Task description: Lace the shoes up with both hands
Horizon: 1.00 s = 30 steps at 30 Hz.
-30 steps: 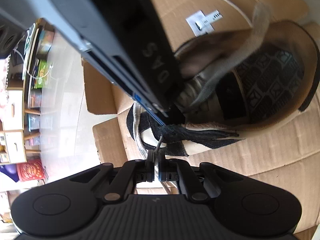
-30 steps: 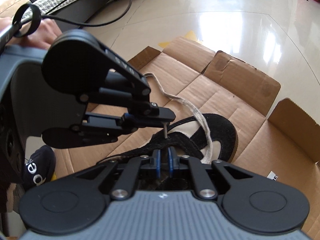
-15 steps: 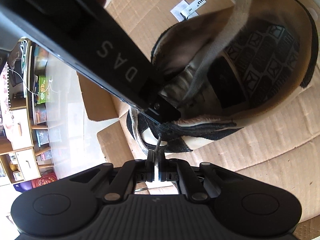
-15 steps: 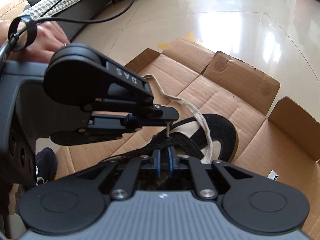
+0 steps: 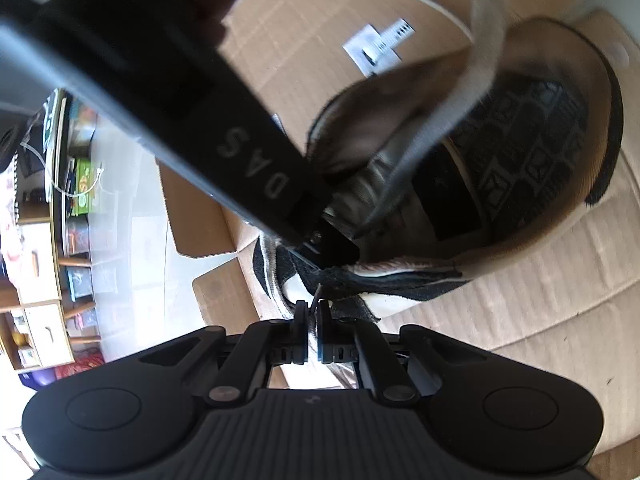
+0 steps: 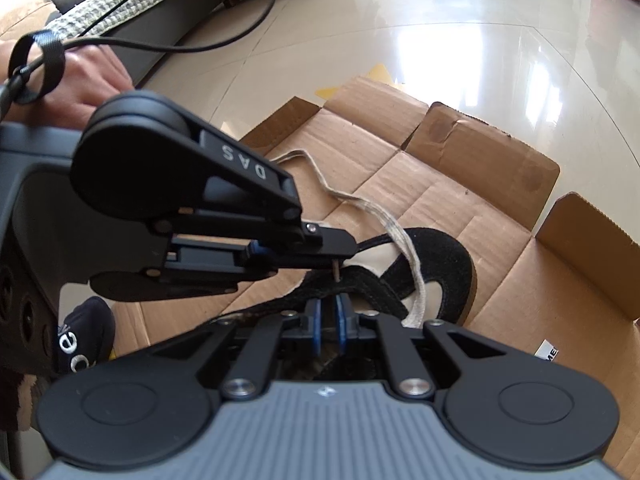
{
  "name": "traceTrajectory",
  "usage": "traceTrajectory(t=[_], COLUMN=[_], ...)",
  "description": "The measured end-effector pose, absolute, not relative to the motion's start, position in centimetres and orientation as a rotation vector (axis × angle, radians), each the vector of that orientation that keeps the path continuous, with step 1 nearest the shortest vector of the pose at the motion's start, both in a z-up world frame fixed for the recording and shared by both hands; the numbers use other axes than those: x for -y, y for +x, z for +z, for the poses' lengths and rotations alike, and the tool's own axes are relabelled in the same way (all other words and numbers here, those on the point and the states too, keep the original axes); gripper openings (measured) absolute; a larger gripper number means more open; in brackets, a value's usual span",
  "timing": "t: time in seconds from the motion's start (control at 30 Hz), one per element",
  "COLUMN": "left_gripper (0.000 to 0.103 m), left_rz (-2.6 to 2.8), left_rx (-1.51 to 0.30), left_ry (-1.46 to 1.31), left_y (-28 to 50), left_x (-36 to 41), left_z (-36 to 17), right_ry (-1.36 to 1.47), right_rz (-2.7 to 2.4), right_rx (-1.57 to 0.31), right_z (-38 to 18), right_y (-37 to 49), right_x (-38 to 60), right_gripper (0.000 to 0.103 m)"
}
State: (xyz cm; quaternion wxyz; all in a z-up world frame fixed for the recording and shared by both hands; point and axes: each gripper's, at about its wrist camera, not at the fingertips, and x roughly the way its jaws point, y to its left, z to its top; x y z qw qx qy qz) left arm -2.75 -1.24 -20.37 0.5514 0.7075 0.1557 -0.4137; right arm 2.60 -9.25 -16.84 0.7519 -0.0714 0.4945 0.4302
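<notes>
A black-and-cream shoe (image 5: 520,160) lies on flattened cardboard, its opening and patterned insole towards the left wrist camera. My left gripper (image 5: 314,308) is shut on the stiff lace tip (image 5: 318,294), which points at the black eyelet flap. A flat cream lace (image 5: 452,120) runs up over the tongue. In the right wrist view my right gripper (image 6: 329,312) is shut on the eyelet flap of the shoe (image 6: 440,256). The left gripper (image 6: 340,250) reaches in from the left, holding the lace tip (image 6: 336,270) down onto the flap. The lace (image 6: 400,236) trails off over the cardboard.
The cardboard (image 6: 440,184) lies on a glossy tiled floor, flaps raised at the right. A white label (image 5: 378,46) lies on it. A person's hand (image 6: 88,76) and a cable (image 6: 200,46) are at the left, beside a dark shoe (image 6: 84,340). Shelves (image 5: 40,240) and a sofa (image 6: 160,0) stand further off.
The left gripper has wobbled a little at the eyelet flap and edged right, still holding the lace tip. The right gripper has kept still on the flap.
</notes>
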Motion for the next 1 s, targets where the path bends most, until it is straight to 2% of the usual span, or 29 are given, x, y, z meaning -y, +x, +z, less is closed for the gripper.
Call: traceTrajectory(t=[0.17,0.33,0.6,0.93,1.0], left_gripper=[0.002,0.003,0.003,0.003,0.003], left_rz=[-1.004,-0.982,-0.980,-0.984,-0.986], left_rx=[-0.264,-0.297,-0.177,-0.090,-0.074], left_ry=[1.729,1.746,1.943,1.998,2.019], left_y=[-3.2,-1.6,-1.0,0.2,-1.7], left_x=[1.0,0.6,-0.8,-0.5,-0.6], left_z=[-20.4,-20.6,-22.7,-23.9,-23.5], right_ry=[-0.159,-0.152,-0.150,-0.143,-0.142], right_rz=[0.940,0.937,0.941,0.940,0.940], right_rx=[-1.079,-1.075,-1.075,-1.076,-1.076], right_z=[-16.7,-16.8,-16.8,-16.8,-16.8], right_y=[2.6,2.5,2.5,2.5,2.6], right_x=[9.1,9.3,9.2,9.3,9.3], right_gripper=[0.011,0.011,0.011,0.011,0.011])
